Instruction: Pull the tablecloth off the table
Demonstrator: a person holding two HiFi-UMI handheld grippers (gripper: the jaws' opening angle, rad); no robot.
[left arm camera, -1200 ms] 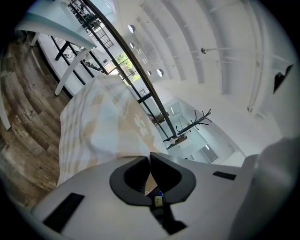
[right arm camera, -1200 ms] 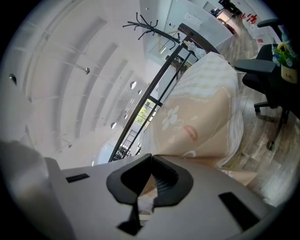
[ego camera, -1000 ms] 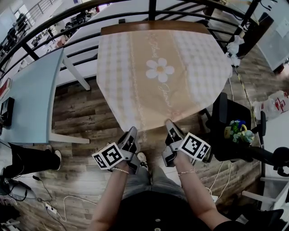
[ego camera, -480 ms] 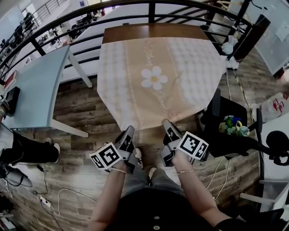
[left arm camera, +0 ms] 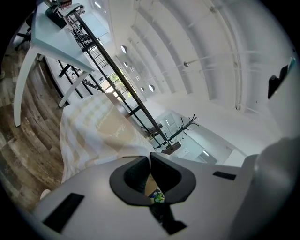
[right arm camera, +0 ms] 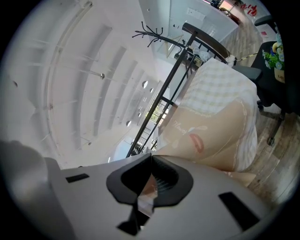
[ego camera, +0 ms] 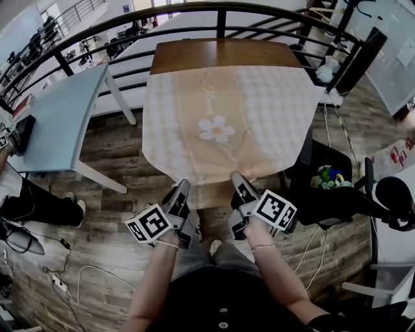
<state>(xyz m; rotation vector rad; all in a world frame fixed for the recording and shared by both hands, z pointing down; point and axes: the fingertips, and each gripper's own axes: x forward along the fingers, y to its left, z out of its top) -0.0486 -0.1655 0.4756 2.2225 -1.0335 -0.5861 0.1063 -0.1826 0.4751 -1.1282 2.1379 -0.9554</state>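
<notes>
A beige tablecloth (ego camera: 246,110) with checked sides and a white daisy (ego camera: 216,128) covers most of a wooden table (ego camera: 220,53), whose far strip is bare. Its near hem hangs off the table's front toward me. My left gripper (ego camera: 182,188) is shut on that hem left of centre, and my right gripper (ego camera: 238,177) is shut on it right of centre. In the left gripper view the shut gripper (left arm camera: 150,157) pinches a strip of cloth, with the tablecloth (left arm camera: 101,129) draped beyond. In the right gripper view the gripper (right arm camera: 151,159) also pinches fabric, below the tablecloth (right arm camera: 215,126).
A pale blue table (ego camera: 58,117) stands at the left and a black railing (ego camera: 130,16) curves behind the wooden table. A black chair (ego camera: 327,194) holding a bunch of flowers (ego camera: 327,176) is close on the right. A seated person's legs (ego camera: 35,209) and cables (ego camera: 84,275) lie on the floor at the left.
The tablecloth has slid toward me: the daisy is nearer and more bare wood shows at the table's far end. Both grippers stay clamped on the hem.
</notes>
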